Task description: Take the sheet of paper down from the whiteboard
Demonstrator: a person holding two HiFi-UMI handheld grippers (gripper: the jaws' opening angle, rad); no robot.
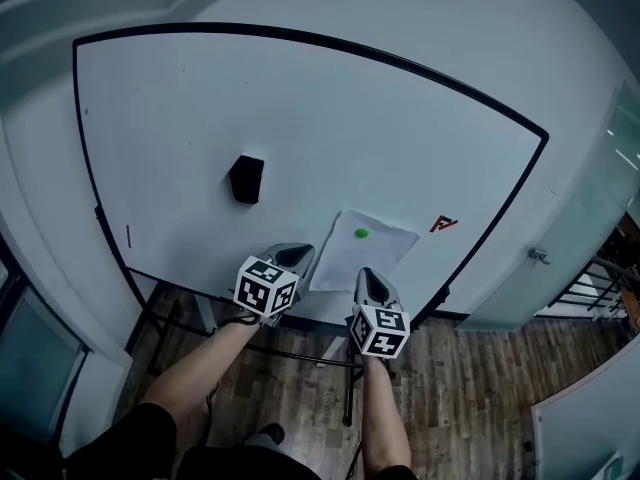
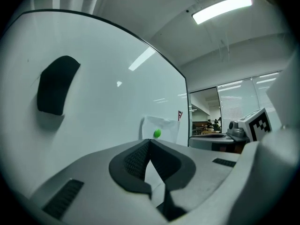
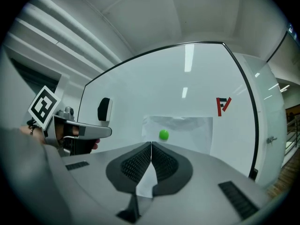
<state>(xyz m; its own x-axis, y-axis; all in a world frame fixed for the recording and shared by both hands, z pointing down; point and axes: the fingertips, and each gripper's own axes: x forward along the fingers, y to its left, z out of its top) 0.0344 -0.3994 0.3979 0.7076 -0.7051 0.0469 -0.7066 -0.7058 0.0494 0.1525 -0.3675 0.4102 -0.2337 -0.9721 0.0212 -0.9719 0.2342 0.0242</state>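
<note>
One green magnet [image 1: 361,233] pins the sheet of paper [image 1: 365,256] low and centre on the whiteboard [image 1: 300,118]. Below it, the left gripper [image 1: 293,255] and right gripper [image 1: 368,274] are closed and empty. Best to open one and pinch the sheet's edge before lifting the magnet.

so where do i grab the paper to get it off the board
Probably a bottom corner, coming from below. The paper lies flat on the whiteboard, pinned only by the green magnet near its top. The lower edge therefore looks free to peel up, with nothing beside it.
</note>
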